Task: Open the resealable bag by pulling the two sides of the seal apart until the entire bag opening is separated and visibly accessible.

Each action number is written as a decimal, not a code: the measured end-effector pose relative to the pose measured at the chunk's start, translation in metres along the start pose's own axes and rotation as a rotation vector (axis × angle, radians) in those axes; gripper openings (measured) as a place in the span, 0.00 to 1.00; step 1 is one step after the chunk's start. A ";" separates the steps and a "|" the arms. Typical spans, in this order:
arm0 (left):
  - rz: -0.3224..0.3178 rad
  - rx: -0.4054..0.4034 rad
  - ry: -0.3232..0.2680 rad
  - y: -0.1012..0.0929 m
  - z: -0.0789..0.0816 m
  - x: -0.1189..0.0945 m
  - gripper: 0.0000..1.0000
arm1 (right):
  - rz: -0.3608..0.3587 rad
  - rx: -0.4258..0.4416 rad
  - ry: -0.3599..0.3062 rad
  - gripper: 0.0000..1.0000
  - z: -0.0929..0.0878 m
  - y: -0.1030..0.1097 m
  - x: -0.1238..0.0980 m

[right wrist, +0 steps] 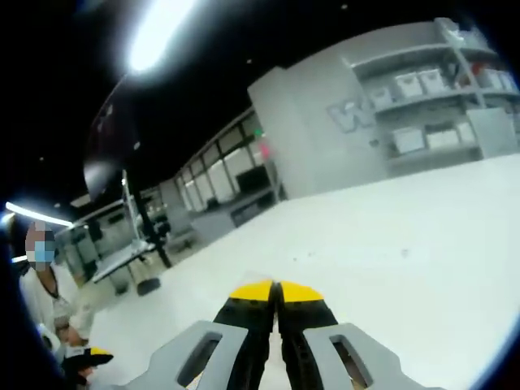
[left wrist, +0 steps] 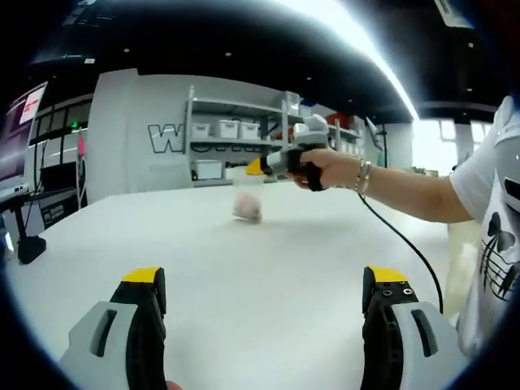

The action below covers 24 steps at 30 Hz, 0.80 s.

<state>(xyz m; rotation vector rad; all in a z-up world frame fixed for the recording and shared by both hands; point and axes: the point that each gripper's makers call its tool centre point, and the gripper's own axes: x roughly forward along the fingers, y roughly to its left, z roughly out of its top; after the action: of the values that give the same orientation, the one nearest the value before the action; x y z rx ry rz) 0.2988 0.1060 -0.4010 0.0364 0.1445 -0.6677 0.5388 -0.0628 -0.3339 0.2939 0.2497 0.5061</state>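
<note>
One resealable bag [left wrist: 248,197], clear and blurred, with something pinkish low inside, hangs above the white table [left wrist: 268,284] at twelve o'clock in my left gripper view. My right gripper [left wrist: 257,166] is clamped on its top edge. My left gripper [left wrist: 264,288] stands spread wide, holding nothing, at six o'clock.

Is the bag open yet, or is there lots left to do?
Not open yet. Done: the right tool seems to pinch the bag by its top, above the table. In hand: the left tool sits open, away from it. Left: grab the other side and pull the seal apart.
</note>
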 end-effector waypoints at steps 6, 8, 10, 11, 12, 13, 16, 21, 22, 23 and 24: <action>0.011 0.007 -0.001 0.004 0.003 -0.003 1.00 | -0.010 -0.005 0.004 0.00 0.002 -0.005 0.009; 0.010 0.007 0.005 0.004 0.002 -0.003 1.00 | -0.011 -0.008 0.006 0.00 0.002 -0.005 0.013; 0.008 0.007 0.010 0.004 0.001 -0.003 1.00 | -0.013 -0.010 0.007 0.00 0.004 -0.005 0.016; 0.006 0.006 0.013 0.004 0.001 -0.002 1.00 | -0.014 -0.010 0.007 0.00 0.004 -0.005 0.018; 0.006 0.005 0.014 0.004 0.001 -0.002 1.00 | -0.014 -0.009 0.007 0.00 0.005 -0.006 0.020; 0.006 0.005 0.016 0.004 0.001 -0.002 1.00 | -0.015 -0.006 0.006 0.00 0.006 -0.006 0.021; 0.010 0.009 0.015 0.004 0.003 -0.002 1.00 | -0.014 0.000 0.006 0.00 0.006 -0.007 0.024; 0.011 0.008 0.015 0.003 0.003 0.000 1.00 | -0.016 -0.002 0.012 0.00 0.006 -0.011 0.028; 0.011 0.009 0.017 0.002 0.002 0.000 1.00 | -0.018 -0.001 0.012 0.00 0.007 -0.013 0.030; 0.010 0.009 0.019 0.002 0.001 0.001 1.00 | -0.021 -0.001 0.012 0.00 0.007 -0.015 0.030; 0.009 0.007 0.019 0.001 0.000 0.001 1.00 | -0.023 -0.001 0.011 0.00 0.008 -0.016 0.031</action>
<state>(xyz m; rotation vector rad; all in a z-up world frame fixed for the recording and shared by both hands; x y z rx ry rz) 0.3005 0.1059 -0.4007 0.0505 0.1603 -0.6588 0.5747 -0.0621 -0.3366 0.2873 0.2635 0.4849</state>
